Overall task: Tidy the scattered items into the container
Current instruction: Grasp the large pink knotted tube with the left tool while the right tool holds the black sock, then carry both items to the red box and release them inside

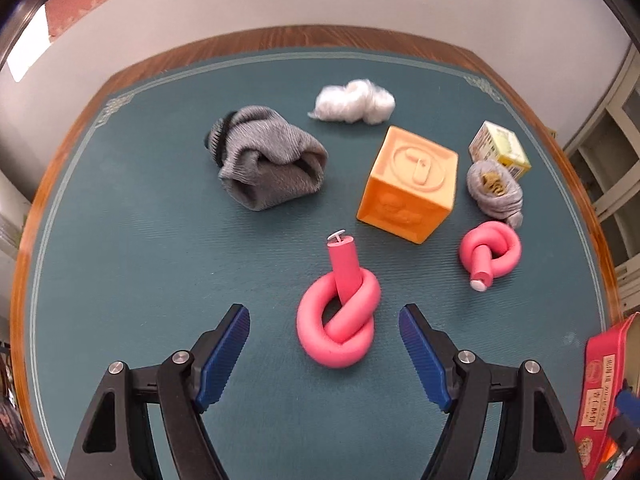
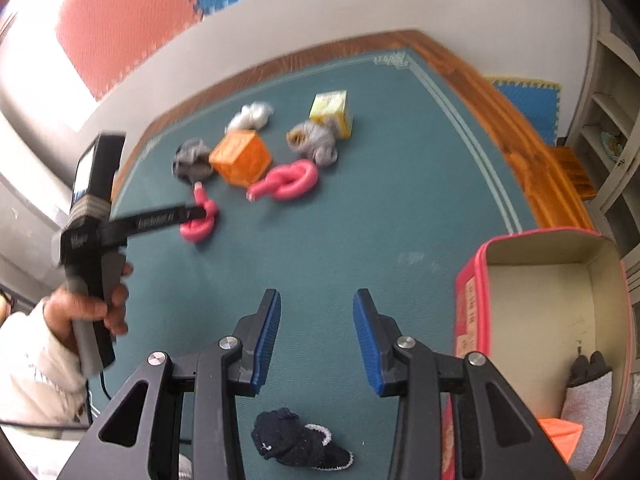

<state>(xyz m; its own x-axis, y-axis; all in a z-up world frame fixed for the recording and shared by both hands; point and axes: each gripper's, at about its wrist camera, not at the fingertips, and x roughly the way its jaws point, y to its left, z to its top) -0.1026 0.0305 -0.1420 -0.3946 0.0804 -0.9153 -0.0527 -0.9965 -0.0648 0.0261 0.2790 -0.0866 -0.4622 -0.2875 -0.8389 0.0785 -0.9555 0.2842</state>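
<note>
My left gripper (image 1: pixel 324 334) is open, its jaws either side of a knotted pink foam tube (image 1: pixel 338 316) on the green table mat (image 1: pixel 160 272). Beyond lie a grey sock bundle (image 1: pixel 268 160), white fluff (image 1: pixel 354 102), an orange cube (image 1: pixel 410 186), a small grey sock roll (image 1: pixel 496 192), a yellow box (image 1: pixel 500 148) and a second pink knot (image 1: pixel 490 254). My right gripper (image 2: pixel 316 332) is open and empty above the mat, left of the red-rimmed container (image 2: pixel 472 308). A dark sock (image 2: pixel 300 444) lies under it. The left gripper (image 2: pixel 196 213) reaches the pink knot (image 2: pixel 200 224).
The container (image 1: pixel 600 392) shows at the right edge of the left wrist view; inside it lie a grey sock (image 2: pixel 588 404) and something orange (image 2: pixel 560 436). The table has a wooden rim (image 2: pixel 508 128). Shelves (image 2: pixel 612 92) stand at the right.
</note>
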